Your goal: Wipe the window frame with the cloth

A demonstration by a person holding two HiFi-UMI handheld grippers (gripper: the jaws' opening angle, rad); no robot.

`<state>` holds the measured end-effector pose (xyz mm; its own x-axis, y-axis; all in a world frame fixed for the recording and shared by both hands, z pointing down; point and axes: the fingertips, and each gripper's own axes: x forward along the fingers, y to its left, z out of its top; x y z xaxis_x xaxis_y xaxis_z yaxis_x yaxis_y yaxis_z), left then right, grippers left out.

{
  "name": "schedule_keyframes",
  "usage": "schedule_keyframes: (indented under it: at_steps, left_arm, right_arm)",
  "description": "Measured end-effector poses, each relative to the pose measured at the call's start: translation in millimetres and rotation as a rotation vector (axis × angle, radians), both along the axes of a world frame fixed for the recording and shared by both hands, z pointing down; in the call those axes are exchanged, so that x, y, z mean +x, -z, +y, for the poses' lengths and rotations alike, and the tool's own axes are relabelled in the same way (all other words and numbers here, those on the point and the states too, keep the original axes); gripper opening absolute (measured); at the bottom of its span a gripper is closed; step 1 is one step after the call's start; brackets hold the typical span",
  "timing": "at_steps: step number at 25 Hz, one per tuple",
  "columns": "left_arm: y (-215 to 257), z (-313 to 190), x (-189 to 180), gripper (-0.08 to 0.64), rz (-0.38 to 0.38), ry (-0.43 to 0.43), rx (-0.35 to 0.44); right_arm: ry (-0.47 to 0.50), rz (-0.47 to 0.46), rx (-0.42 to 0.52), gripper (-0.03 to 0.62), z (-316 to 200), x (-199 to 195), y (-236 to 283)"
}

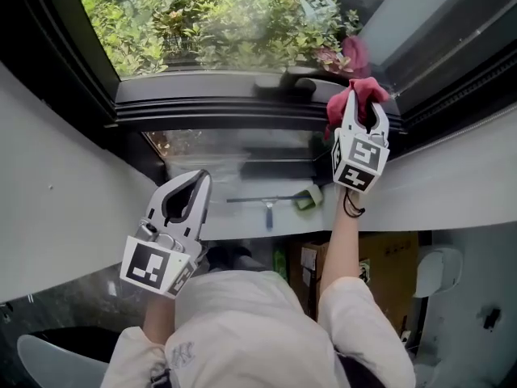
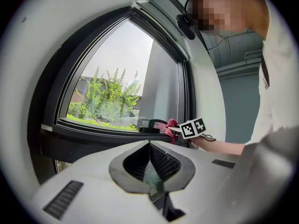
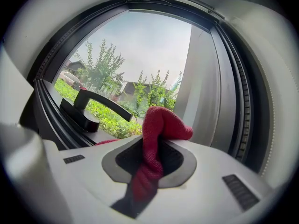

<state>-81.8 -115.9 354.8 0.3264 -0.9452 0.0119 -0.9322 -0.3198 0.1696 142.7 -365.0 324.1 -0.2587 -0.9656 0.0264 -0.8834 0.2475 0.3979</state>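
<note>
Window frame, dark, lower rail lying across the head view and meeting the right upright in a corner just past the raised arm. Left claw held low and well back from the window, jaws together with nothing between them, taking no part for now. Right claw up at that right corner, jaws clamped on the cloth, which is red, pinched through its middle, one folded lump standing proud of the tips and a tail hanging back through the jaw hollow. Handle, black lever type, sits on the rail just left of the cloth. Whether the cloth is pressing on the frame or hanging just short of it is hard to say; the head view foreshortens the gap and the right gripper view shows only the lump against glass and upright. Risks, as I judge them: the pinch takes in a narrow strip of cloth, so dragging it along the rail could pull it out of the jaws; the lump is small, so hard claw tips could scrape the frame where cloth should be; a leftward stroke runs straight into the handle, which could snag the fabric or be knocked; the loose tail could catch in the upright's groove.
</note>
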Motion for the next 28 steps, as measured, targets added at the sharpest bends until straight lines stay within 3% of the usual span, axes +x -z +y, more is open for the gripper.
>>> schedule_keyframes:
  at_steps: [19,28]
  left_arm:
    - [-5.3,12.9,-28.0,0.011,0.0,0.006,0.017]
    - [-0.8,1.3,-24.9,0.01,0.004,-0.019,0.025]
  right_arm:
    - [-0.039,-0.038,0.006,0.083,10.1,-21.9,-1.4]
    - [-0.058,-0.148,-0.003,0.081,15.5,-26.2,-2.1]
